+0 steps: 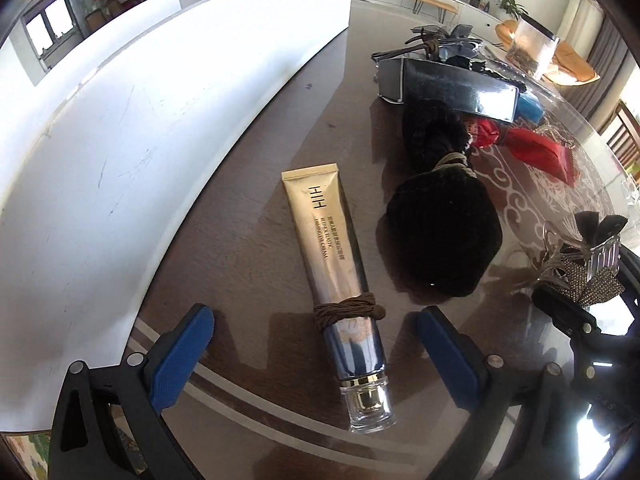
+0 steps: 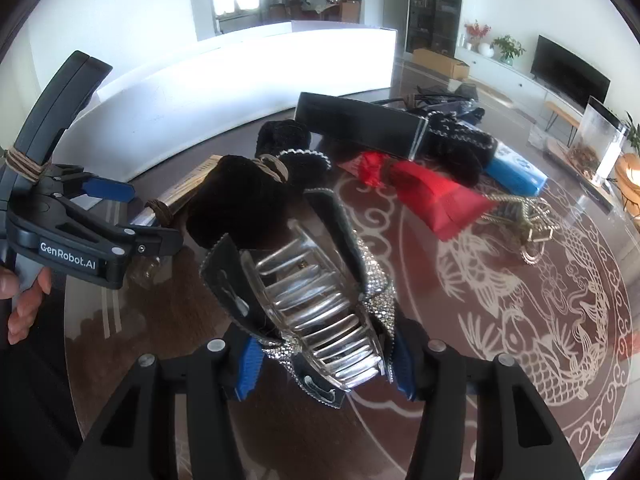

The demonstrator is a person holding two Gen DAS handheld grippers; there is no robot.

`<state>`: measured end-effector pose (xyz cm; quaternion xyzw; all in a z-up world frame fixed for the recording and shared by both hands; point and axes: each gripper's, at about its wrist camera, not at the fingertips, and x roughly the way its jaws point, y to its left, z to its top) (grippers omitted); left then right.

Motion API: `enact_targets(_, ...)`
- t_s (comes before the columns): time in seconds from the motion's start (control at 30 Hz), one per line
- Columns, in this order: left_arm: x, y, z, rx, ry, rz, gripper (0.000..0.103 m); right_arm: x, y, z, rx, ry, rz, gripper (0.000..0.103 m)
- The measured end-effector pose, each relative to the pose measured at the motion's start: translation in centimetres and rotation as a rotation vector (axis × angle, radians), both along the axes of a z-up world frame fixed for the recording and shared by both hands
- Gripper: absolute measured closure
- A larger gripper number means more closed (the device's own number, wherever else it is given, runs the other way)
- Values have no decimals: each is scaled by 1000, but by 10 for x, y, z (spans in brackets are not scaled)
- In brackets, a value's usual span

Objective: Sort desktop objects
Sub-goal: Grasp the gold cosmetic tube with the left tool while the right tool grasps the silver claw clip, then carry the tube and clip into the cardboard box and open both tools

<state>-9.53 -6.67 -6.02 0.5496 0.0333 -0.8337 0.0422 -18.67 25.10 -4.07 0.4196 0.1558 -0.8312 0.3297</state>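
Note:
A gold and blue cream tube [image 1: 336,276] with a brown hair tie [image 1: 347,309] around it lies on the glass table, clear cap toward me. My left gripper [image 1: 316,344] is open, its blue pads either side of the tube's lower half; it also shows in the right wrist view [image 2: 120,200]. My right gripper [image 2: 324,360] is shut on a clear hair claw with a black rhinestone bow [image 2: 316,300], held above the table; the claw also shows in the left wrist view [image 1: 580,264]. A black fuzzy scrunchie [image 1: 444,236] lies right of the tube.
A long white box [image 1: 120,152] runs along the left. Further back lie a black box [image 2: 360,124], a red pouch [image 2: 428,196], a blue tube [image 2: 516,172], a gold chain [image 2: 528,216] and a clear container [image 2: 596,140].

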Motion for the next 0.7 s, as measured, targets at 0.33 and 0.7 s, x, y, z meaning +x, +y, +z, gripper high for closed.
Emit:
enact_targets(0.33,2,40,4,1,35,-276,70,52,73,7,39,-43,-64,48)
enact_targets(0.7,5,57,-4,-19,21,-297,41,48,63,3,75,-24,-38,27)
